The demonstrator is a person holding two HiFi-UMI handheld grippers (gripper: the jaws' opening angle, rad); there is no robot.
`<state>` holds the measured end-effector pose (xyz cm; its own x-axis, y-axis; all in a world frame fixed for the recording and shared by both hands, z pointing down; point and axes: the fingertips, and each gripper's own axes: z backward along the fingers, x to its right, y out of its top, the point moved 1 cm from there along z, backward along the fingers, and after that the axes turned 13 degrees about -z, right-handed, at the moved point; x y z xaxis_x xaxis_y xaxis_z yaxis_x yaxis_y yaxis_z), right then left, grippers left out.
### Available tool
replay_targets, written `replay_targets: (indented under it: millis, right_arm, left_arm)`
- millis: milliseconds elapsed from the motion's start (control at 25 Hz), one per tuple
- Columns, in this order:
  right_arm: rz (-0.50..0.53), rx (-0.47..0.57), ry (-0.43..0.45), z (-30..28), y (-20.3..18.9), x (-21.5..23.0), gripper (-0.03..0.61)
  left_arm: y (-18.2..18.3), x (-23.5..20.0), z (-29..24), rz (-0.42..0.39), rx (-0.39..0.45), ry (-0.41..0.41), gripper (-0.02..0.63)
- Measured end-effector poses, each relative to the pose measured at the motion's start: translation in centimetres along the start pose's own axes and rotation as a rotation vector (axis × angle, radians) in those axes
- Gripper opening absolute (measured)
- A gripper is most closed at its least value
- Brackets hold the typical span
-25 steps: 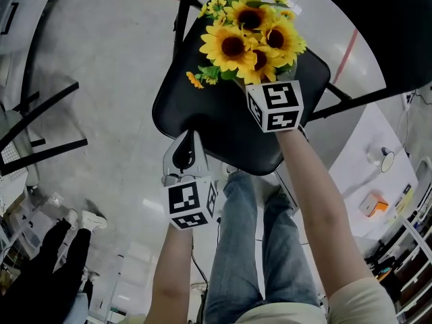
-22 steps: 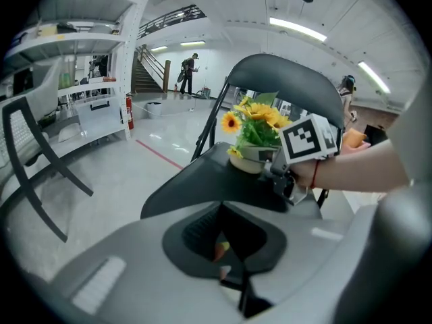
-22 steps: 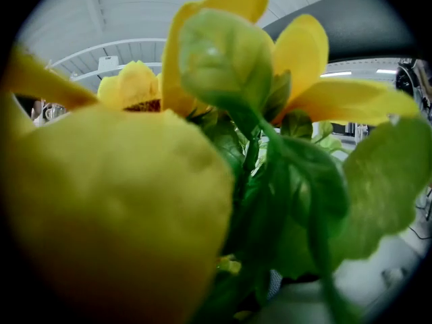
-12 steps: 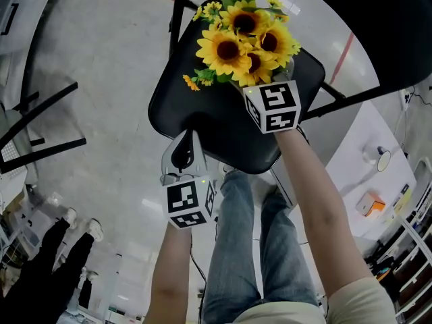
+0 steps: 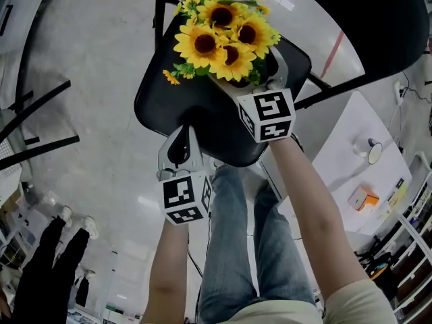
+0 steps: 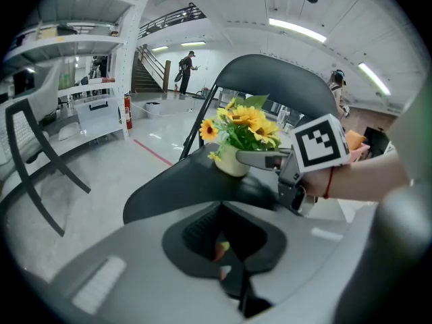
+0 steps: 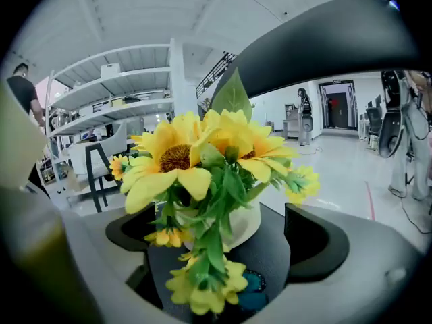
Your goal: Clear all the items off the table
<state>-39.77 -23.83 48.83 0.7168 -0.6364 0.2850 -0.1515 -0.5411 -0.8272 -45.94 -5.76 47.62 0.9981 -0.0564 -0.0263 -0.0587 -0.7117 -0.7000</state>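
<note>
Since a second ago your left gripper (image 5: pixel 183 138) has hardly shifted: it hangs over the near edge of the black moulded chair seat (image 5: pixel 169 106), jaws clenched on nothing. The yellow sunflower bouquet (image 5: pixel 219 38) has kept its place on that seat. It stands upright in its white pot (image 6: pixel 231 162), long axis vertical, blooms up. Your right gripper (image 7: pixel 223 238) has drawn back slightly, with its jaws released either side of the pot.
</note>
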Motion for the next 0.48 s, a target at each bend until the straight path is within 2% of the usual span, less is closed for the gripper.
replay_targets:
  millis: [480]
  right_arm:
    - [-0.024,-0.030,-0.002,5.1,-1.3,0.3,0.586]
  left_arm:
    - [1.0,3.0,0.8,-0.004,0.016,0.002,0.009]
